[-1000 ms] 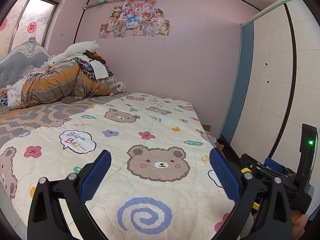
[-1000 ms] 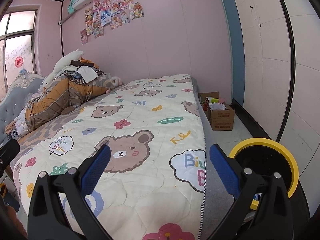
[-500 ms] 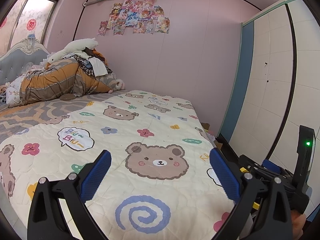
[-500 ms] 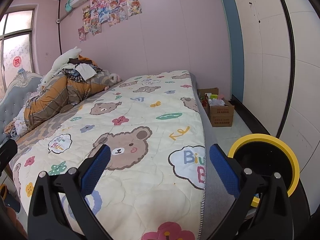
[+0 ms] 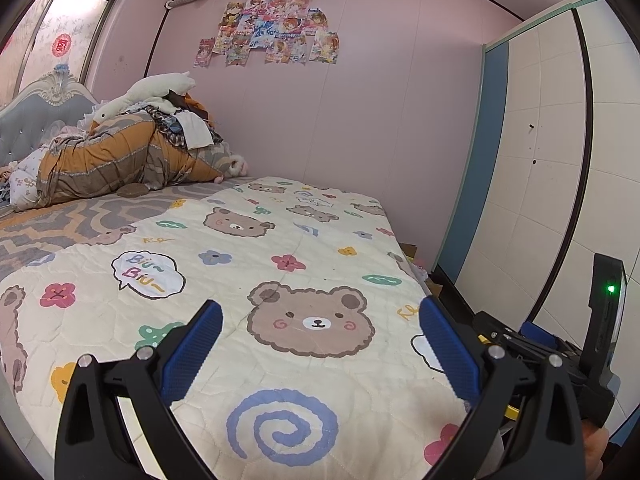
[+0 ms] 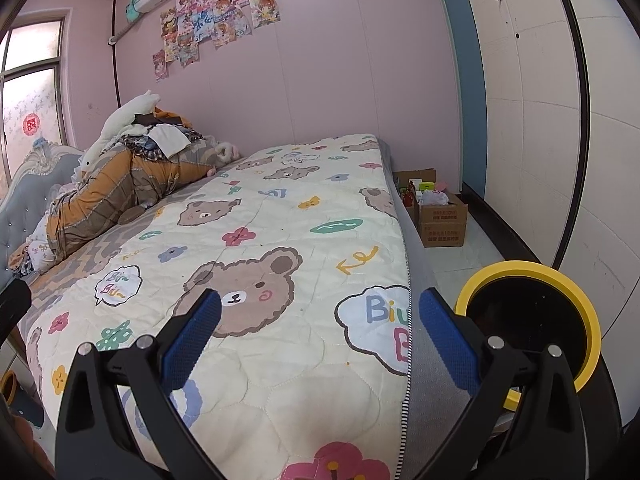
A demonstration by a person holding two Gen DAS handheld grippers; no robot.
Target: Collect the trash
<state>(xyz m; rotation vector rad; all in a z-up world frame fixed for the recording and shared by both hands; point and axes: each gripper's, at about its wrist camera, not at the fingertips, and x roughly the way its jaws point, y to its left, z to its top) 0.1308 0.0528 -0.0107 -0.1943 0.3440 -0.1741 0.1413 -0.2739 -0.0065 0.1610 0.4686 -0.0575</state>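
Observation:
My left gripper is open and empty, held over the foot of a bed with a cream bear-print quilt. My right gripper is also open and empty, over the bed's right edge. A black bin with a yellow rim stands on the floor right of the bed, just behind my right gripper's right finger. No loose trash shows on the quilt. The other gripper's body shows at the lower right of the left wrist view.
A heap of bedding and clothes lies against the headboard. Cardboard boxes with small items stand on the floor beside the bed, near the pink wall. White wardrobe doors line the right side.
Both views have shifted slightly, the bed sitting a little lower and nearer in frame. Both grippers stay open and empty.

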